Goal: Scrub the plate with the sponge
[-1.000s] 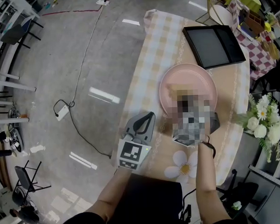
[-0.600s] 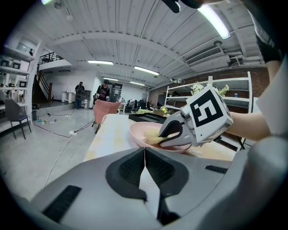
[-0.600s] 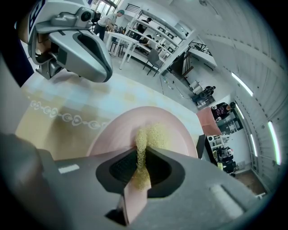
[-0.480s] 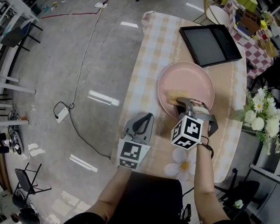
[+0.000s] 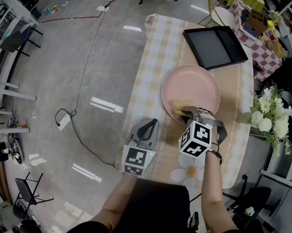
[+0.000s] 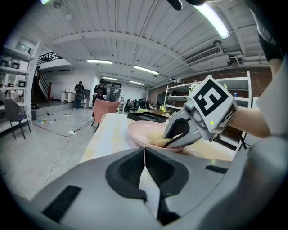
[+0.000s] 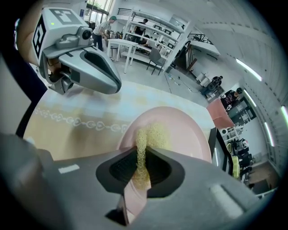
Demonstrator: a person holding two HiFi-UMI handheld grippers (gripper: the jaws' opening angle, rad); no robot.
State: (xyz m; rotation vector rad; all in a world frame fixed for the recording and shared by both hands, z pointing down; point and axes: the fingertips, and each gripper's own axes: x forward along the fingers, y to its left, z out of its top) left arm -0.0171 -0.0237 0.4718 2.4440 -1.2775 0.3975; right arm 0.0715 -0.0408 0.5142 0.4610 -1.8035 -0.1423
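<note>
By the plate point(image 5: 190, 86) rim, right gripper point(image 7: 141, 161) jaws pinch the sponge point(image 7: 153, 134); left gripper point(image 6: 145, 157) jaws pressed together at table point(image 5: 158, 51) edge.

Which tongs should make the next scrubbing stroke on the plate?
Right. The right tongs are shut on the yellow mesh sponge, which lies on the round pink plate. The left tongs are shut, empty, and beside the plate.

This is a big open lab or workshop hall, not a home. A polished grey concrete floor point(image 5: 53, 59) fills seven to twelve o'clock of the head view, with a white power adapter point(image 5: 64, 121) on a loose cable. The left gripper view shows a ribbed ceiling point(image 6: 112, 31) with strip lights point(image 6: 146, 69). Metal shelving point(image 7: 148, 20) and white work tables point(image 7: 121, 43) stand at twelve o'clock in the right gripper view.
</note>
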